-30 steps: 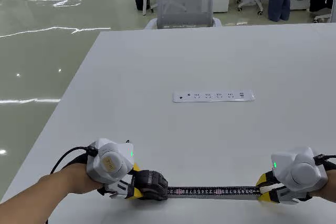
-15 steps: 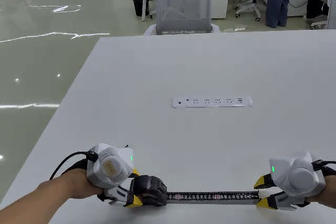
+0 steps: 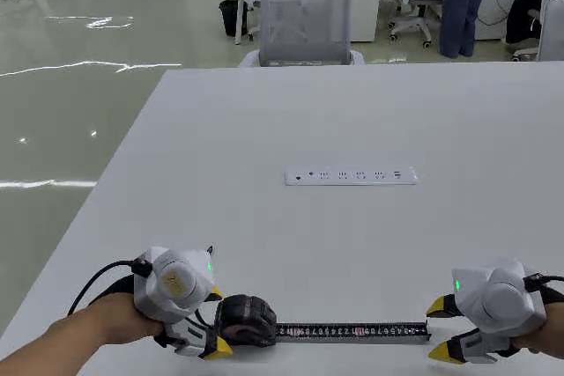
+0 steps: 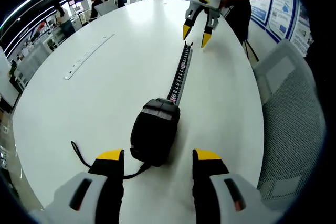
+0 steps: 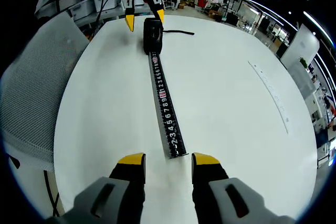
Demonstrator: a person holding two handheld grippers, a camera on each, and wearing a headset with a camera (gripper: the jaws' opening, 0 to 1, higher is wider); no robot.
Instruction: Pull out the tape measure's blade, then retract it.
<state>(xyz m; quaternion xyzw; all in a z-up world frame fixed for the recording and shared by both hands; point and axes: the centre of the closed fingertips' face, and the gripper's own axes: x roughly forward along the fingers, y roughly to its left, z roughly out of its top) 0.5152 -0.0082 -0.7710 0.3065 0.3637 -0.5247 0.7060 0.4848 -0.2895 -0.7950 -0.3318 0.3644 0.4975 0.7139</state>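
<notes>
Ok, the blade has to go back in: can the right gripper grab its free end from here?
Probably yes. The right gripper is open, and the end of the tape measure blade lies on the white table just ahead of the gap between its jaws, with nothing between them.

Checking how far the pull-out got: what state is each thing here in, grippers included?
Tape measure case: lying on the table.
Blade: pulled out, flat on the table.
Left gripper: open, jaws either side of the case, not clamping it.
Right gripper: open, blade tip between its jaws, ungripped.
Power strip: flat, nothing plugged in.
Chair: empty, at the table's far edge.
</notes>
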